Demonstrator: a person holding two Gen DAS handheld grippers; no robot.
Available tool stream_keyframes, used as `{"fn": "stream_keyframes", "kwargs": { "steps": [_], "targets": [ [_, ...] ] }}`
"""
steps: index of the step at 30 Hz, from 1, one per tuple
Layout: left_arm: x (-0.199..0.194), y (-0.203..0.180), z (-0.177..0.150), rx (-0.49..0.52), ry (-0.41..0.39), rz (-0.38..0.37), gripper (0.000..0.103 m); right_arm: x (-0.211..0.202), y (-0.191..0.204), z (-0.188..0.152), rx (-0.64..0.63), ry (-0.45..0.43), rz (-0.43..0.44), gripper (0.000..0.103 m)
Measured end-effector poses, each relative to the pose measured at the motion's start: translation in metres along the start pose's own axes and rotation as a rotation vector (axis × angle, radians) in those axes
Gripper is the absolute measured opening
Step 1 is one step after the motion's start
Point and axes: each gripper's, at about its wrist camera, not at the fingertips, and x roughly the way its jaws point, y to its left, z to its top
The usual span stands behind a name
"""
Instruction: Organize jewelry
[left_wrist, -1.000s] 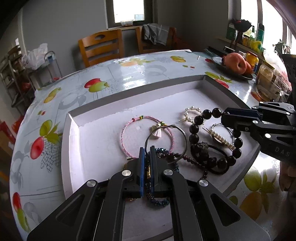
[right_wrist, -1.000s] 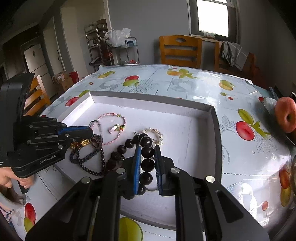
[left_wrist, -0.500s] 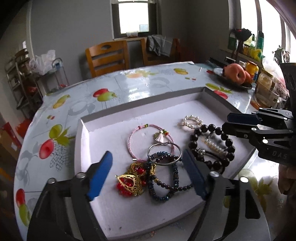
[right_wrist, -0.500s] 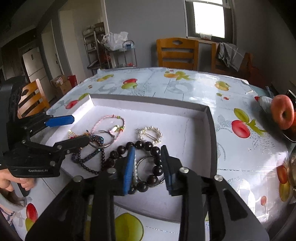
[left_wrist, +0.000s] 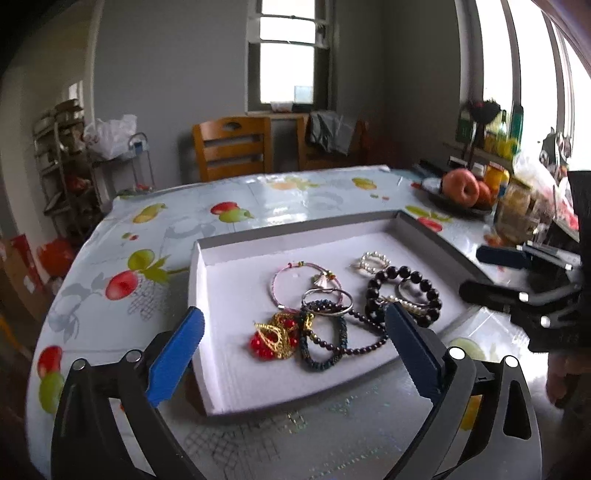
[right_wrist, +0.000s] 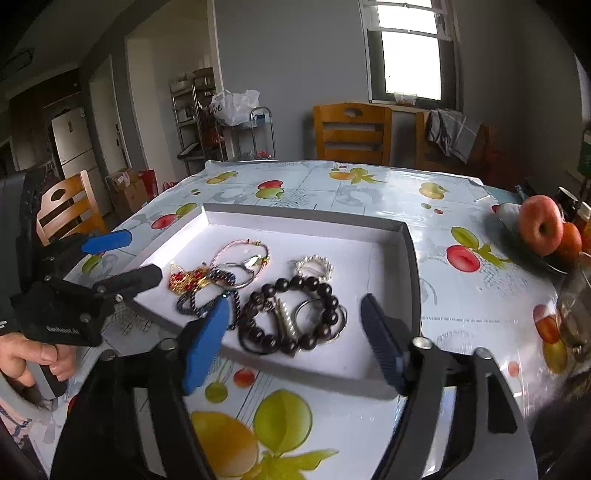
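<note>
Ahead of both wide-open, just-opened, empty tongs, left (left_wrist: 293, 339) and right (right_wrist: 295, 332), jewelry (right_wrist: 291, 314) lies in a white tray (left_wrist: 207, 295) on the fruit-patterned worktop (right_wrist: 461, 280) (wooden chairs (right_wrist: 351, 133) beyond).

My left tool (left_wrist: 293, 339) and right tool (right_wrist: 295, 334) are black with blue pads. The tray (left_wrist: 207, 280) is white inside, grey-rimmed. In it lie a pink cord bracelet (left_wrist: 291, 273), a gold-and-red piece (left_wrist: 275, 338), a dark glossy bead bracelet (right_wrist: 295, 314) and a pearl-white ring (right_wrist: 316, 266). The worktop (right_wrist: 369, 184) is pale with a fruit print.
</note>
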Motion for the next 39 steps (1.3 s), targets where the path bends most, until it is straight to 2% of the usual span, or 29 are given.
{"fn": "stream_keyframes", "kwargs": {
  "steps": [8, 13, 20, 25, 39],
  "targets": [
    [-0.027, -0.002, -0.016, -0.007, -0.055, 0.026, 0.098, -0.015, 0.013, -0.016, -0.005, -0.043, -0.01, 0.09],
    [-0.034, -0.009, -0.02, 0.01, -0.051, 0.038, 0.098, -0.025, 0.018, -0.02, 0.0, -0.081, -0.029, 0.097],
    [-0.039, -0.013, -0.023, 0.024, -0.064, 0.069, 0.098, -0.037, 0.02, -0.025, 0.024, -0.126, -0.046, 0.097],
    [-0.044, -0.013, -0.024, 0.027, -0.091, 0.07, 0.098, -0.036, 0.015, -0.025, 0.044, -0.117, -0.056, 0.097],
    [-0.045, -0.013, -0.022, 0.014, -0.095, 0.063, 0.098, -0.035, 0.023, -0.027, 0.007, -0.107, -0.071, 0.097]
  ]
}}
